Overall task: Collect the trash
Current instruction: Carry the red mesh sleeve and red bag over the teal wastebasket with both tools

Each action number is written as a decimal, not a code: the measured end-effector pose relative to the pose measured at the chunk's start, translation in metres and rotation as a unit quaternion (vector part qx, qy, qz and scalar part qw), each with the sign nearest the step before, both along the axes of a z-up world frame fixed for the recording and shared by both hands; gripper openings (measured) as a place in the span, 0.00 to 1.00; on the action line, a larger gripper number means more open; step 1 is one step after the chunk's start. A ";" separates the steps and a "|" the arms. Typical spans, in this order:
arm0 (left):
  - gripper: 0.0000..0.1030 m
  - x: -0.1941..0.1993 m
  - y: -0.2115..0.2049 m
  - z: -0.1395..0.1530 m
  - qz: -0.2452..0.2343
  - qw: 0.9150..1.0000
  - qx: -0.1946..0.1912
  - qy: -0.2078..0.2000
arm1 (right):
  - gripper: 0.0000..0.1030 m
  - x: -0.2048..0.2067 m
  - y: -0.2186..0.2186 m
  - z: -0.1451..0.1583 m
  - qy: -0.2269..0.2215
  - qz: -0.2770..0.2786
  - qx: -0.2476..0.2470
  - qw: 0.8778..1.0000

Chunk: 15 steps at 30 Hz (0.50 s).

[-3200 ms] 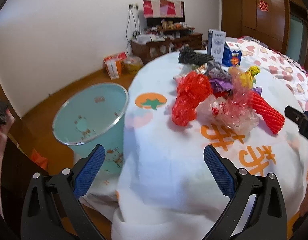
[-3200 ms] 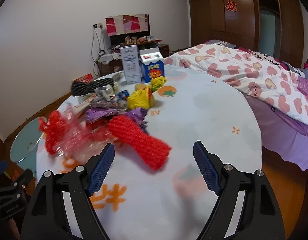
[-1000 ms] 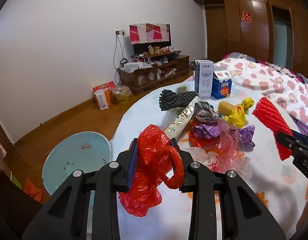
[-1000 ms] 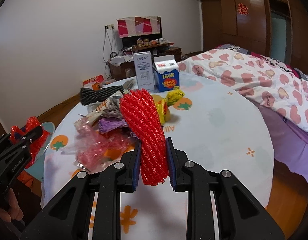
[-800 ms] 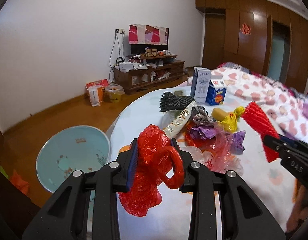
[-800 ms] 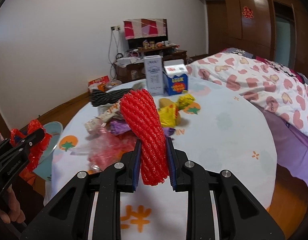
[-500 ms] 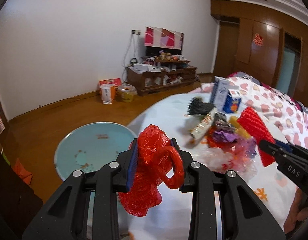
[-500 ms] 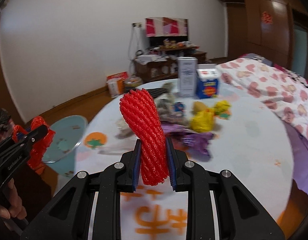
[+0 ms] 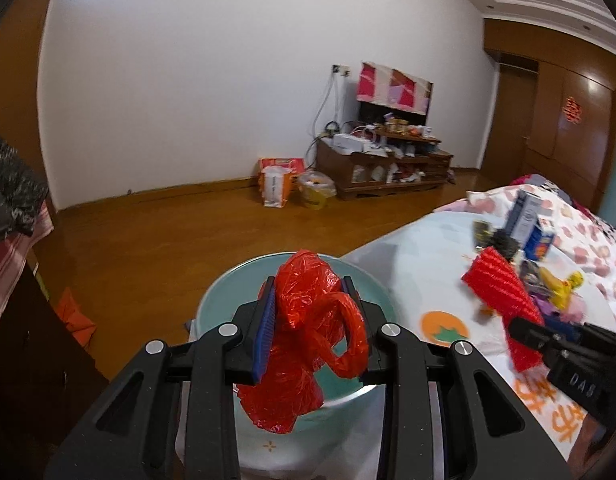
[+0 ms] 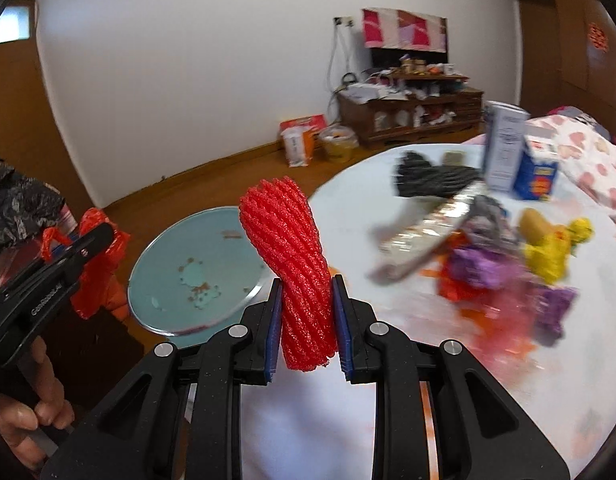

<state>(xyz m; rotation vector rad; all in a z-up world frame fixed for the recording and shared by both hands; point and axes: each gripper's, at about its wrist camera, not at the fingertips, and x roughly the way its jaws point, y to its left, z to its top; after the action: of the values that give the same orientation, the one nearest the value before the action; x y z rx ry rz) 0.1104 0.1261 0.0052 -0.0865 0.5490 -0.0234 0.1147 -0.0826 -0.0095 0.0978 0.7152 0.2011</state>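
Your left gripper (image 9: 311,330) fingers clamp the red plastic bag (image 9: 308,344) directly above the pale-blue bin (image 9: 220,300), ready for release, while your right gripper (image 10: 306,322) fingers pinch the red foam net (image 10: 292,264) beside it.

Left wrist view looked forward and downward along left tongs (image 9: 309,328), very near them, over light blue bin (image 9: 228,292) toward wooden floor, white wall and TV cabinet (image 9: 383,164); worktop (image 9: 407,272) edge filled right side. Right wrist view looked forward and downward along right tongs (image 10: 307,312), from right of bin (image 10: 156,276), more over worktop (image 10: 387,320). Both views shared bin, worktop with litter, cabinet (image 10: 407,116), wall. Each view caught other tongs at side: right tongs (image 9: 525,332) at right edge, left tongs (image 10: 86,242) at left edge.
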 end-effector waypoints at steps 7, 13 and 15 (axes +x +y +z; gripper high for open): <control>0.30 0.035 0.015 -0.023 0.024 0.999 0.006 0.025 | 0.24 0.043 0.052 -0.028 0.038 0.046 0.002 0.998; 0.30 0.053 0.031 -0.043 0.033 0.998 0.005 0.050 | 0.25 0.069 0.072 -0.050 0.070 0.065 0.007 0.995; 0.30 0.056 0.034 -0.047 0.036 0.998 0.009 0.054 | 0.28 0.078 0.074 -0.055 0.080 0.075 0.022 0.994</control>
<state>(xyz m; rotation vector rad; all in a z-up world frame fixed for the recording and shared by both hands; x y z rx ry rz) 0.1669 0.1604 -0.0414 -0.0901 0.6528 0.0576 0.1929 -0.0087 -0.0649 0.1040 0.8797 0.3555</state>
